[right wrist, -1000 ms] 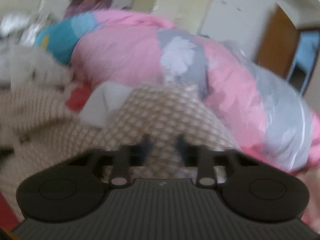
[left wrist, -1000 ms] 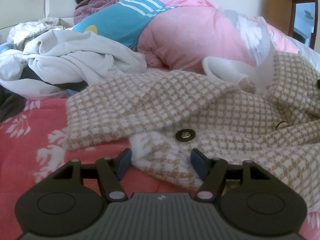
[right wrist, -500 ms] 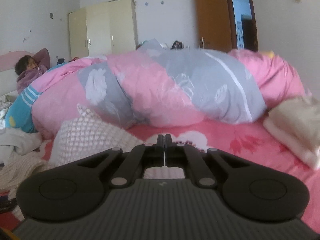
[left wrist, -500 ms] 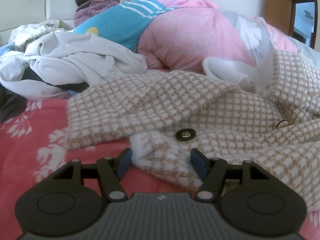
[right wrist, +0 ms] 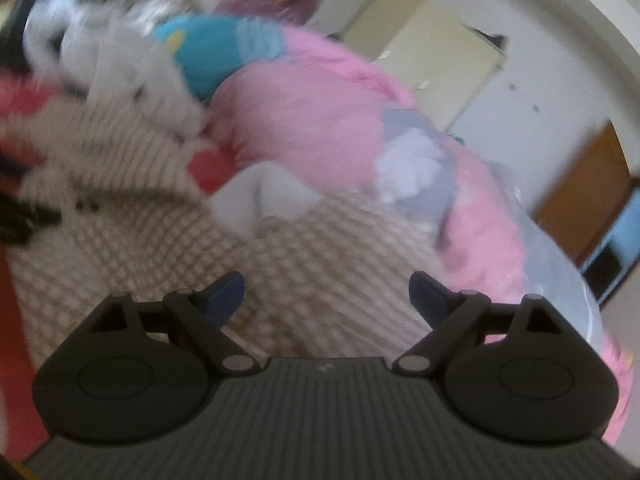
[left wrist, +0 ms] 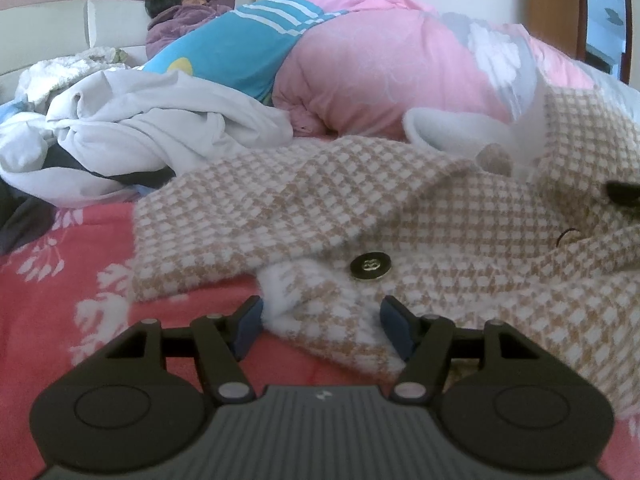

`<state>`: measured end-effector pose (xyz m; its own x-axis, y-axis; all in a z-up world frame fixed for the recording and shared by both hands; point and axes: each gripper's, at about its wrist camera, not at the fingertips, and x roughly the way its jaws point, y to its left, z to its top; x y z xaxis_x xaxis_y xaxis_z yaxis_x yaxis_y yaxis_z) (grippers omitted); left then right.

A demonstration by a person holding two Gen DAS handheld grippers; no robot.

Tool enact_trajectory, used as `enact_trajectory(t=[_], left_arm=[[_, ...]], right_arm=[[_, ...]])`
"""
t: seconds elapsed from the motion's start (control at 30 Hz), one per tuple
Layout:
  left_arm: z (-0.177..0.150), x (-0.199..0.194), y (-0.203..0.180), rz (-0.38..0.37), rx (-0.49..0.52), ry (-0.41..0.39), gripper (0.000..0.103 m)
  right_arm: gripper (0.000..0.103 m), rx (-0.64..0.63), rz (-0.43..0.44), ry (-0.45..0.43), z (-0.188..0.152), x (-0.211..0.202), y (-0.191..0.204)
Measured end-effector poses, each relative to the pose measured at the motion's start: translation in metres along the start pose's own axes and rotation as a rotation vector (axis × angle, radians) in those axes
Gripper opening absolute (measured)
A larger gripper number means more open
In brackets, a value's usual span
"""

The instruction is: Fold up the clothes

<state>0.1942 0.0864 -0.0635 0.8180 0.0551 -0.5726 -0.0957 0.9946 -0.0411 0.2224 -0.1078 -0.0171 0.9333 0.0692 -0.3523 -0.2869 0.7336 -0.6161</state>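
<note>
A beige-and-white houndstooth coat lies spread on the red floral sheet, with a dark round button near its front edge and white lining showing at the back. My left gripper rests low on the bed, jaws apart. A fuzzy corner of the coat lies between its fingers, flat and not pinched. In the blurred, tilted right wrist view, my right gripper hovers over the coat. Its jaws are opening wide and nothing is gripped between them.
A bulky pink and grey duvet fills the bed behind the coat. A person lies at the headboard. A heap of white clothes sits at the left. A cream wardrobe and a brown door stand beyond.
The right gripper was shut and faced the duvet's far end. It has swung back over the coat, rolled, and its jaws have sprung wide. The left gripper and the coat corner have not moved.
</note>
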Motion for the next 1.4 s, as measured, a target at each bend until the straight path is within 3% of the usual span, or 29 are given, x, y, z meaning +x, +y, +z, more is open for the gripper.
enact_trajectory(t=[0.1, 0.13, 0.17, 0.2, 0.23, 0.27, 0.3, 0.5, 0.7, 0.8, 0.97, 1.07, 1.1, 1.13, 1.23, 1.33, 1.4], left_arm=[[0.001, 0.001, 0.000, -0.004, -0.001, 0.005, 0.066], [0.001, 0.001, 0.001, -0.005, -0.001, 0.007, 0.066], [0.001, 0.001, 0.001, -0.005, -0.001, 0.008, 0.066], [0.001, 0.001, 0.000, -0.004, 0.001, 0.008, 0.066], [0.001, 0.001, 0.000, -0.003, 0.003, 0.007, 0.066], [0.001, 0.001, 0.000, -0.002, 0.004, 0.007, 0.066], [0.001, 0.001, -0.001, 0.000, 0.006, 0.007, 0.066], [0.000, 0.002, -0.001, -0.001, 0.006, 0.002, 0.066], [-0.001, 0.002, 0.000, -0.003, 0.004, -0.002, 0.066], [-0.001, 0.002, -0.001, -0.001, 0.006, -0.003, 0.066], [-0.002, 0.001, 0.000, -0.006, 0.000, -0.007, 0.066], [-0.002, 0.001, 0.002, -0.013, -0.010, -0.011, 0.066], [-0.002, 0.000, 0.003, -0.015, -0.014, -0.012, 0.066], [-0.002, 0.000, 0.003, -0.017, -0.016, -0.012, 0.066], [-0.002, -0.001, 0.003, -0.018, -0.018, -0.013, 0.066], [-0.002, -0.002, 0.004, -0.021, -0.025, -0.014, 0.066], [-0.002, -0.004, 0.006, -0.026, -0.041, -0.019, 0.066]], right_arm=[[0.084, -0.045, -0.029, 0.067, 0.001, 0.030, 0.011], [0.071, -0.033, -0.030, 0.091, -0.002, 0.039, 0.009], [0.067, -0.013, -0.029, 0.110, -0.006, 0.045, 0.005], [0.057, 0.044, -0.016, 0.103, -0.010, 0.043, -0.005], [0.037, 0.101, -0.006, 0.096, -0.013, 0.041, -0.014], [0.025, 0.159, -0.008, 0.084, -0.015, 0.036, -0.024], [0.020, 0.225, -0.005, 0.068, -0.016, 0.028, -0.035], [0.018, 0.513, -0.094, -0.042, -0.041, -0.037, -0.104], [0.015, 0.750, -0.273, -0.066, -0.105, -0.108, -0.172], [0.007, 0.876, -0.356, -0.034, -0.149, -0.140, -0.195], [0.009, 1.086, -0.365, 0.118, -0.224, -0.155, -0.199], [0.018, 1.189, -0.353, 0.233, -0.258, -0.153, -0.191], [0.028, 1.214, -0.361, 0.248, -0.263, -0.154, -0.188], [0.042, 1.236, -0.386, 0.241, -0.265, -0.159, -0.186], [0.067, 1.269, -0.490, 0.198, -0.259, -0.174, -0.182], [0.078, 1.198, -0.505, 0.079, -0.227, -0.186, -0.172], [0.082, 1.139, -0.437, 0.010, -0.200, -0.188, -0.164]])
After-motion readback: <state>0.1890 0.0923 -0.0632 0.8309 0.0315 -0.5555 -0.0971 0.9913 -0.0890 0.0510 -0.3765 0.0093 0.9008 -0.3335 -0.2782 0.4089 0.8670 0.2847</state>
